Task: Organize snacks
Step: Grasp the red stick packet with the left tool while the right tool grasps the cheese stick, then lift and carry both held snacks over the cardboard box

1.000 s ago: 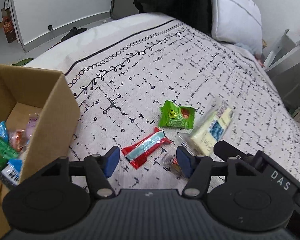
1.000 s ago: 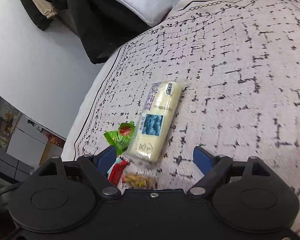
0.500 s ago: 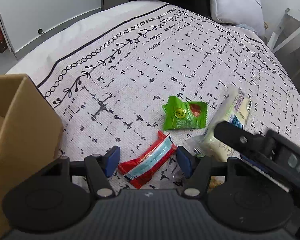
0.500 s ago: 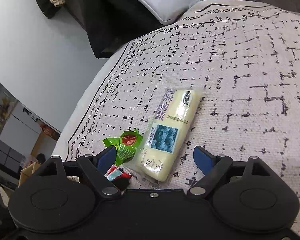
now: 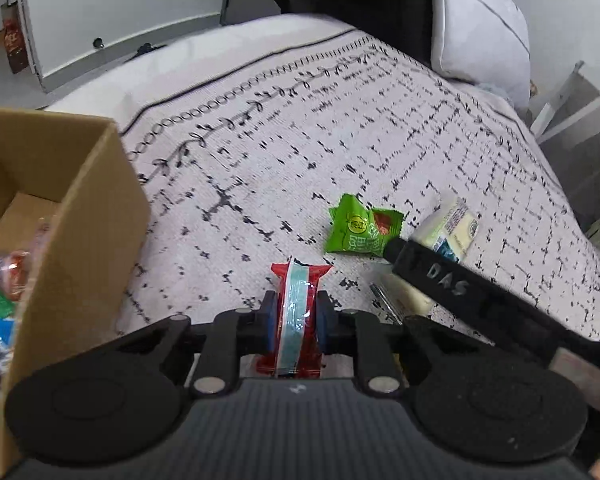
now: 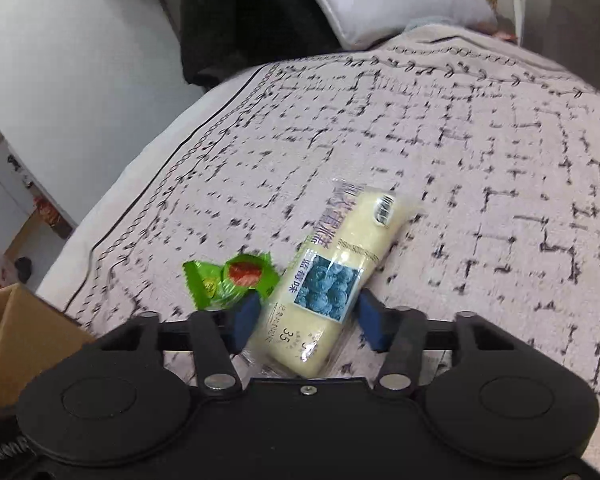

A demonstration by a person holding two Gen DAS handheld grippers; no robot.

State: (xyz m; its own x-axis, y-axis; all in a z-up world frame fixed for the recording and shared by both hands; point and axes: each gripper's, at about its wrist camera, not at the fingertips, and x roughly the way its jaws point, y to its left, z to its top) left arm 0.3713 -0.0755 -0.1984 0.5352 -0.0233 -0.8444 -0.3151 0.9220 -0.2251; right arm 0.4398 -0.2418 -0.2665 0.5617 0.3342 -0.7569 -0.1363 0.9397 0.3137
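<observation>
Snacks are light, crinkly and slippery: the left gripper (image 5: 294, 316) clamps the red bar (image 5: 296, 312) mid-length; the right gripper (image 6: 306, 320), just closing, straddles the soft cake pack (image 6: 332, 280) unpressed.

I count 3 loose snacks on the bedspread: 1 red-and-teal wrapper (image 5: 296, 312), 1 green packet (image 5: 358, 230) and 1 long cream-coloured pack (image 6: 332, 284). There is 1 cardboard box (image 5: 80, 216) holding several more snacks, too jumbled to count, and 1 pillow (image 5: 480, 20).
</observation>
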